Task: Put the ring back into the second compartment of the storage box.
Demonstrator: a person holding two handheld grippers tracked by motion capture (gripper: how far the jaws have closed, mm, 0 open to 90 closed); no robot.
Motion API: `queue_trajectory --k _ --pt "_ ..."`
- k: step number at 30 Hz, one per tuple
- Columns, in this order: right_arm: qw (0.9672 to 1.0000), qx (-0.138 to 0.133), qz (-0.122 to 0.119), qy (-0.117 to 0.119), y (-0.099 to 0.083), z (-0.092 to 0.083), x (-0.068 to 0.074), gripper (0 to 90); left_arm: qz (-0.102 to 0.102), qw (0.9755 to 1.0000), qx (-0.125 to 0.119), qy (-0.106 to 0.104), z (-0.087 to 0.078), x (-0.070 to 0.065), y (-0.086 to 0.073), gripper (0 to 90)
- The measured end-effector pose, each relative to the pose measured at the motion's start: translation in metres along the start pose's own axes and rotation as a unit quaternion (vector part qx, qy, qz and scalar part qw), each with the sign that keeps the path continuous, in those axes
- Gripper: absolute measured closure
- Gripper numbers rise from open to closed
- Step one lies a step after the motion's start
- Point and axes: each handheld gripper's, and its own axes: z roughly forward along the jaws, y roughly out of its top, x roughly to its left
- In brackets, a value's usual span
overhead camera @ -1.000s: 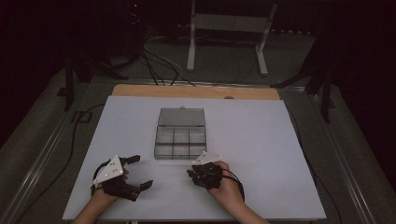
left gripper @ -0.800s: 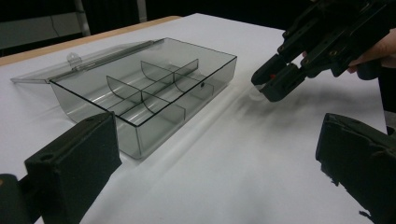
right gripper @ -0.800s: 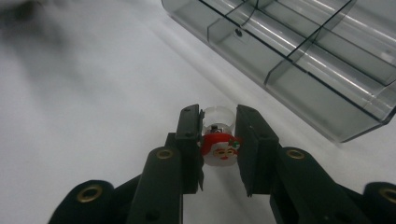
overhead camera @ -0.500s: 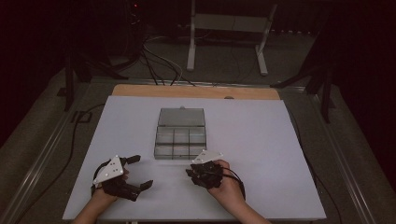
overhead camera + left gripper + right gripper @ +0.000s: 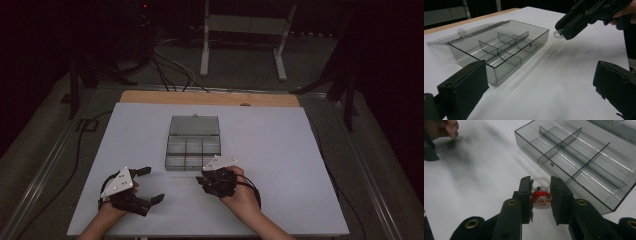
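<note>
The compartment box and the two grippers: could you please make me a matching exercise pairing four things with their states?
Things:
1. compartment box
2. Santa ring
3. left gripper
4. right gripper

States:
A. jaws apart, holding nothing
B. clamped between two jaws
C. lid folded back, compartments bare
D. shut on a small toy

Pairs: 1-C, 2-B, 3-A, 4-D

Background's just a big white sheet (image 5: 300, 165) over a wooden tabletop (image 5: 210, 98), wood showing along the far edge. Beyond that sits a white metal stand (image 5: 240, 30), with black cables (image 5: 165, 65) trailing on the floor at far left.
</note>
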Motion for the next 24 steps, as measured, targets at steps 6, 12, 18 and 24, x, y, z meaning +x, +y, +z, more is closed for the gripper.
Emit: queue_trajectory --k 6,12,18,24 --pt "1.0 -0.001 -0.003 -0.003 0.007 -0.001 -0.001 71.7 0.0 1.0 -0.001 0.001 0.0 0.0 0.0 0.9" --pt "0.9999 -0.008 -0.004 -0.007 0.014 -0.002 -0.004 71.7 -0.001 1.0 -0.001 0.001 -0.001 0.001 0.0 0.9" --pt "0.9998 -0.015 -0.002 -0.01 0.021 -0.003 -0.008 71.7 -0.001 1.0 -0.002 0.001 -0.001 0.001 0.0 0.9" --pt "0.9997 -0.019 -0.003 -0.015 0.026 -0.003 -0.011 71.7 0.0 1.0 -0.001 0.001 -0.001 0.001 0.0 0.9"
